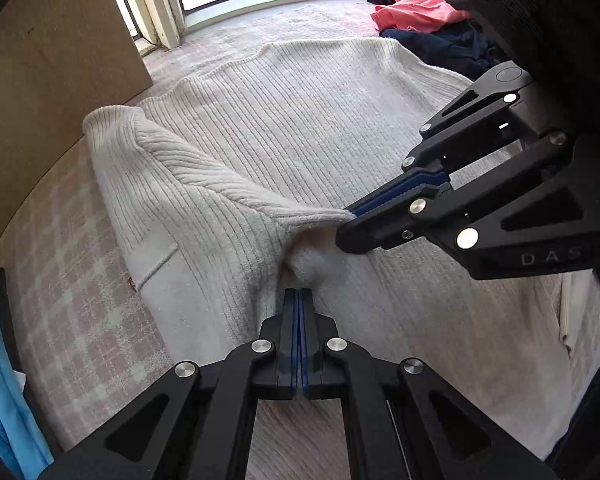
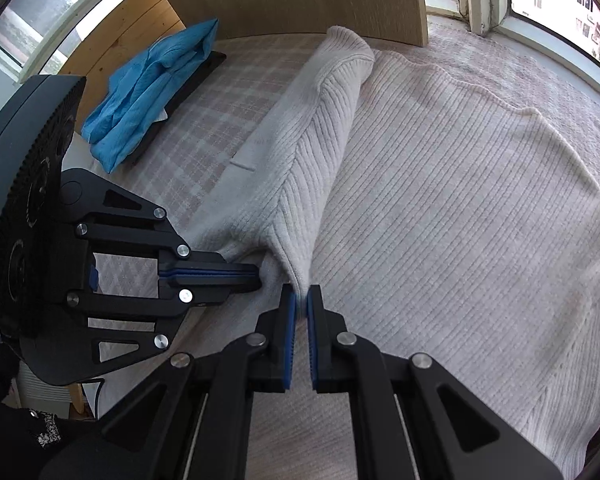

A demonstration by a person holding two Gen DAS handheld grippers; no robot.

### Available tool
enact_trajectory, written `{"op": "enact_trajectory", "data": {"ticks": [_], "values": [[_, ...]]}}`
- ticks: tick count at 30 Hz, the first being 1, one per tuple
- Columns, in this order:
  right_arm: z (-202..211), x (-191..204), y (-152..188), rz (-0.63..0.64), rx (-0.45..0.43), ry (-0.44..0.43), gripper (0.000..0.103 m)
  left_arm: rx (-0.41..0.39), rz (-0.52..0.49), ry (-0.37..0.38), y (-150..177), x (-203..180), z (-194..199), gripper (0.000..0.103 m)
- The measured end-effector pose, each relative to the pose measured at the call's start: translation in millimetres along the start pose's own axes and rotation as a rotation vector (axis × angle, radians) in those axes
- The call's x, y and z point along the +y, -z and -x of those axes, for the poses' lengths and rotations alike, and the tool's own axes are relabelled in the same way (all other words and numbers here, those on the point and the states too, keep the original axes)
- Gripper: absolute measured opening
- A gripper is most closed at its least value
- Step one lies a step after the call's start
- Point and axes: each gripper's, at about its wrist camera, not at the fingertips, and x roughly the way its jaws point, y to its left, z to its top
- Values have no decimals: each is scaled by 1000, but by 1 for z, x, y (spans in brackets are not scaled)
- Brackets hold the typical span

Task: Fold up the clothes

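Cream ribbed knit sweater (image 2: 440,184) is lying spread on the checked bed cover (image 2: 204,120), fold only starting: left tool (image 2: 256,274) and right tool (image 2: 300,300) are both clenching its sleeve end; body folds remaining.

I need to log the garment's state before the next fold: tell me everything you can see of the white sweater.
The white sweater is a cream, ribbed knit, soft and thick-looking. Its body lies spread flat on the checked bedcover. One sleeve is lifted in a tented ridge across the body. The left gripper and right gripper are both shut on its end, close together. A small white label shows near one edge.
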Motion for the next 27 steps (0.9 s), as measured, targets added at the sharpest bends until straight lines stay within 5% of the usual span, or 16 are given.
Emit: {"op": "enact_trajectory", "data": {"ticks": [5, 7, 11, 16, 22, 27], "values": [[-3, -5, -2, -41, -4, -41, 6, 0, -9, -70, 3, -7, 4, 2], [0, -1, -6, -49, -19, -60, 6, -24, 11, -31, 1, -8, 11, 3], [3, 8, -5, 12, 67, 9, 17, -128, 104, 39, 18, 1, 50, 24], [37, 18, -19, 39, -113, -39, 17, -237, 294, 38, 62, 27, 76, 25], [-25, 41, -49, 146, -9, 53, 18, -159, 401, 139, 114, 21, 56, 24], [8, 55, -44, 164, -56, 90, 18, -128, 396, 143, 166, -13, 76, 22]]}}
